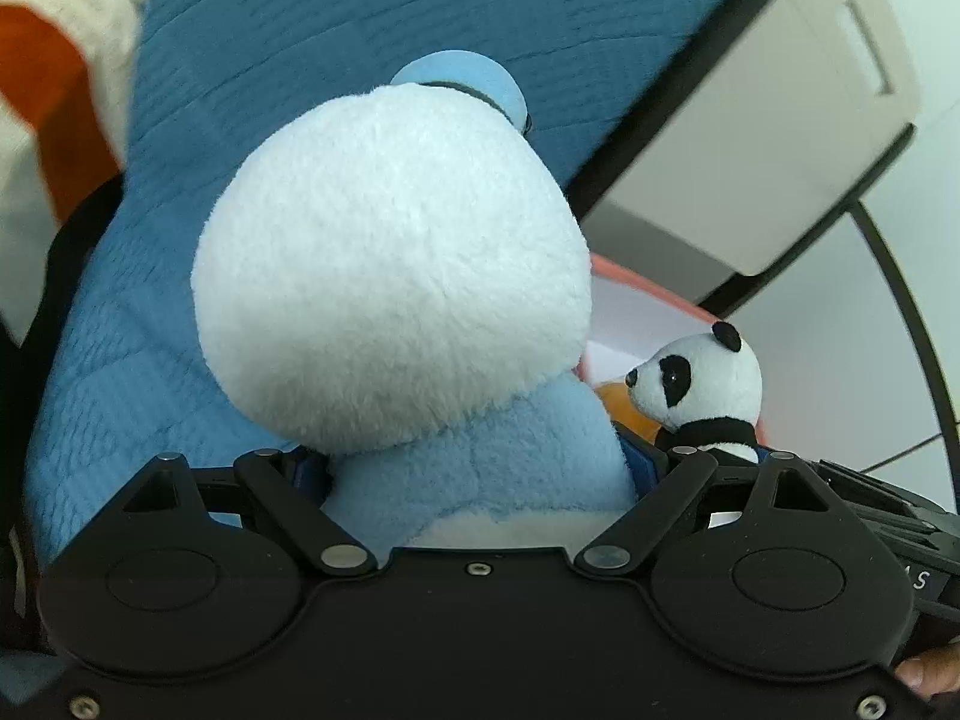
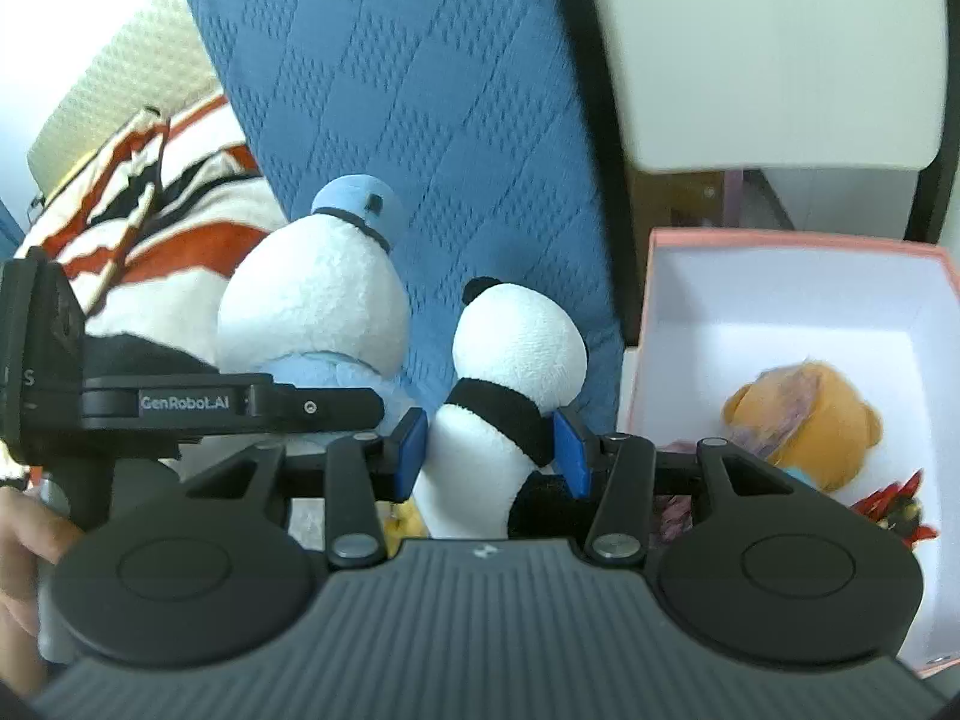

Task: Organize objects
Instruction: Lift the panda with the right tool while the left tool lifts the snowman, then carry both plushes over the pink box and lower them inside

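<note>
My left gripper [image 1: 480, 468] is shut on a soft toy with a big white head, light blue body and blue cap [image 1: 390, 276]. The toy fills the left wrist view and hides the pads. In the right wrist view the same toy [image 2: 312, 300] hangs at the left. My right gripper [image 2: 491, 450] is shut on a small panda plush [image 2: 516, 360], its blue pads [image 2: 411, 450] pressing the panda's body. The panda [image 1: 702, 384] also shows at the right of the left wrist view. Both toys hang side by side above the blue cover.
A pink box with a white inside [image 2: 780, 240] stands to the right, holding an orange bear plush [image 2: 804, 420] and a red item [image 2: 894, 504]. A blue quilted cover [image 2: 420, 120] lies behind the toys, an orange-striped cloth [image 2: 168, 210] at left, and a white cabinet [image 2: 780, 60] beyond.
</note>
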`<state>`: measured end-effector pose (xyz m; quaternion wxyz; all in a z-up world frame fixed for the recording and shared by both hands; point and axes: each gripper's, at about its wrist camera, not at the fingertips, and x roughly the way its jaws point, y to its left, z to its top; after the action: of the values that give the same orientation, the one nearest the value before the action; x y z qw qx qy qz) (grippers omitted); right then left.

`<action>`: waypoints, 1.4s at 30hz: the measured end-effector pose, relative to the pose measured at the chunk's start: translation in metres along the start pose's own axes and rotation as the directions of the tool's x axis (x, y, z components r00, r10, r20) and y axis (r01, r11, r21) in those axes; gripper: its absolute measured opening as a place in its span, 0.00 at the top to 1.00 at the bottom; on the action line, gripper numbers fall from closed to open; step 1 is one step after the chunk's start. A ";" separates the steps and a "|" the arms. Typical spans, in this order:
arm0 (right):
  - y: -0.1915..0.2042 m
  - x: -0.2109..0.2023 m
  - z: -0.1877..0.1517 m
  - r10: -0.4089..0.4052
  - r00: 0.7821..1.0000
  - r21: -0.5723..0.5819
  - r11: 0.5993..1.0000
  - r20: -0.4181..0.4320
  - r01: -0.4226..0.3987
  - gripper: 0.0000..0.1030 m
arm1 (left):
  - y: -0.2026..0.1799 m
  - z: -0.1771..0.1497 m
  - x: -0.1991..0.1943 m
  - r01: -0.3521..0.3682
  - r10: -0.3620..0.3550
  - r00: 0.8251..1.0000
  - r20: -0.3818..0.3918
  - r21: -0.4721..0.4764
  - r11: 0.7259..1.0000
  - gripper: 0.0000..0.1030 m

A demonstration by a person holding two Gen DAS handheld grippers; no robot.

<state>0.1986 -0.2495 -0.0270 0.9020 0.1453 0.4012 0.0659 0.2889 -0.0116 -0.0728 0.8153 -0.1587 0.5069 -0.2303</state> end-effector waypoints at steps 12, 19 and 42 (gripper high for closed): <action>-0.061 -0.073 0.014 -0.042 0.991 0.034 0.999 0.126 0.038 0.53 | -0.104 0.018 0.000 0.019 -0.021 1.000 0.014 0.135 0.991 0.15; -0.118 -0.090 -0.012 -0.133 0.980 0.118 0.986 0.147 0.116 0.52 | -0.153 0.012 0.040 0.026 -0.021 0.999 -0.027 0.184 0.983 0.15; -0.215 -0.045 -0.080 -0.282 0.954 0.317 0.918 0.104 0.237 0.47 | -0.188 -0.015 0.126 -0.025 0.070 0.985 -0.160 0.269 0.963 0.13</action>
<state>0.1099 -0.4477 -0.1140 0.8972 0.2308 0.3543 -0.1275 0.2826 -0.2384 -0.0821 0.7888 -0.0158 0.5422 -0.2892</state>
